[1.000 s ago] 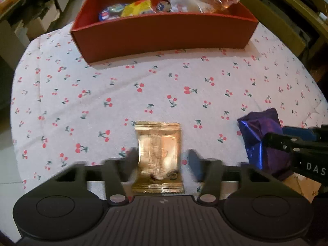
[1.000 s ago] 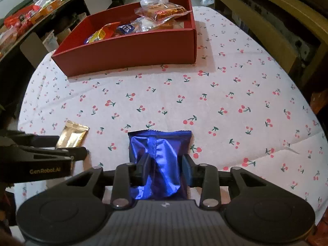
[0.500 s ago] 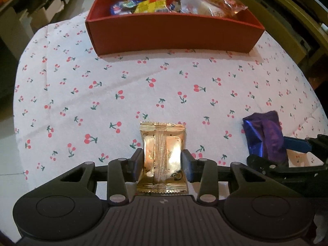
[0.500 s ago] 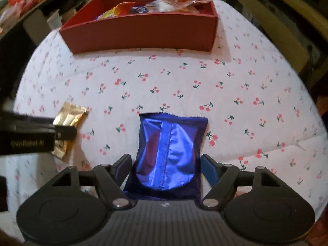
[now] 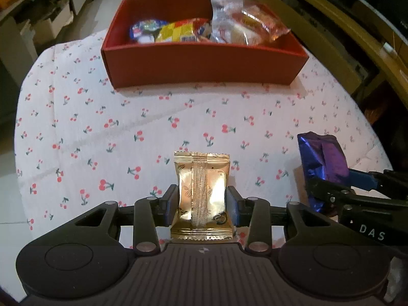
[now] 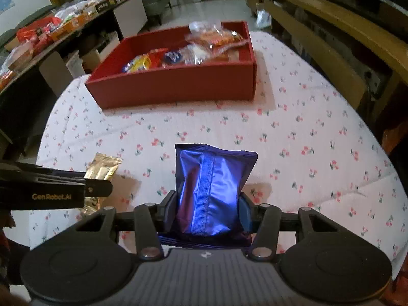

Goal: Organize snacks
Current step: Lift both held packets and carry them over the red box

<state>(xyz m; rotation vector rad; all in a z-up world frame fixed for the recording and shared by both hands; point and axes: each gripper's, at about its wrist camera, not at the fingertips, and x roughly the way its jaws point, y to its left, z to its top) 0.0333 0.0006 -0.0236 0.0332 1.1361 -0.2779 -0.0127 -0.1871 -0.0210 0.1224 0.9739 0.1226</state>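
Gold foil shines between the two fingers of the left tool [image 5: 201, 205]. This tool is closed on the gold pack [image 5: 201, 196], with a pad pressed on each side. The pack stands up straight, seam facing the camera, over the near edge of the bench [image 5: 76, 127].

The bench has a white cloth with little red cherries on it.

The right tool [image 6: 206, 209] grips the blue pack [image 6: 211, 191]. Its jaws have just been closing, and now both pads squeeze the sides of the pack so the foil bulges. This pack is also over the near edge of the bench, to the right of the gold one. The two packs are near each other but not touching.

In the left view the blue pack [image 5: 322, 160] and the right tool [image 5: 331, 186] show at the right side. In the right view the gold pack [image 6: 102, 168] and the left tool [image 6: 99, 187] show at the left side.

A red box [image 5: 204, 66] sits at the far edge of the bench, well apart from both packs. Inside it are a yellow bag [image 5: 176, 33], a small blue bag [image 5: 142, 28] and some clear bags [image 5: 244, 25] that poke up above the rim.
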